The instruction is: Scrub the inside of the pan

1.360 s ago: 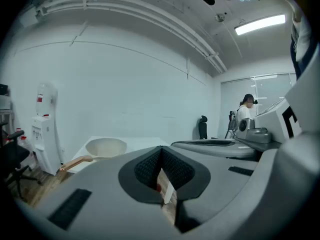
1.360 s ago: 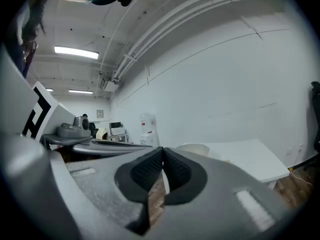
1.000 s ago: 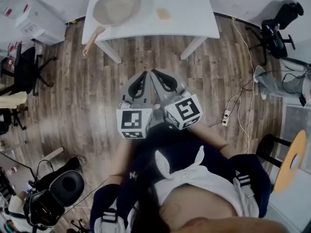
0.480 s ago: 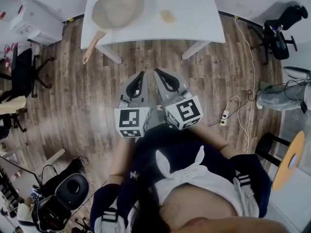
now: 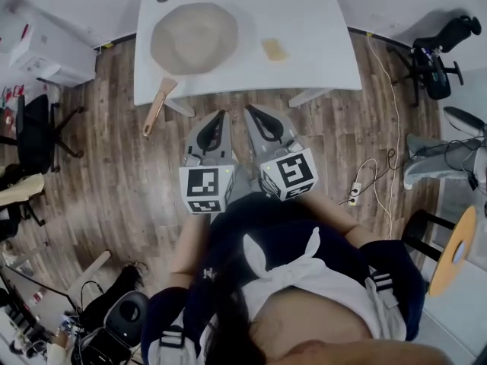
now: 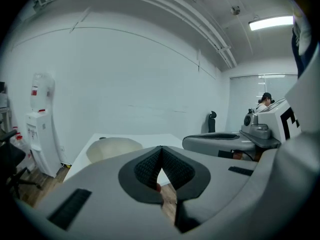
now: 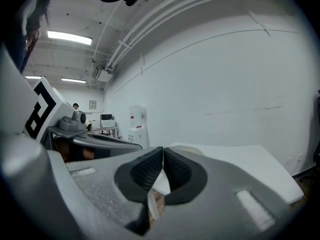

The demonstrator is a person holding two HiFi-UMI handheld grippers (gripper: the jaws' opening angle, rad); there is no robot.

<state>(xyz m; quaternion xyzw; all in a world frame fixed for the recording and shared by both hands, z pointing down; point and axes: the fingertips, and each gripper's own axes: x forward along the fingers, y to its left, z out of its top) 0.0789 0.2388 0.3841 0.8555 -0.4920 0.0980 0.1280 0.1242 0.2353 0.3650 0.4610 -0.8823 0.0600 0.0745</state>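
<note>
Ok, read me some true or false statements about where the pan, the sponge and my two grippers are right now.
1. The pan sits on the white table. True.
2. The sponge lies inside the pan. False: it lies on the table to the pan's right, apart from it.
3. The left gripper grips the pan's wooden handle. False: its jaws are shut on nothing, short of the table.
4. The right gripper is shut and empty. True.
5. The handle sticks out past the table's near edge. True.
</note>
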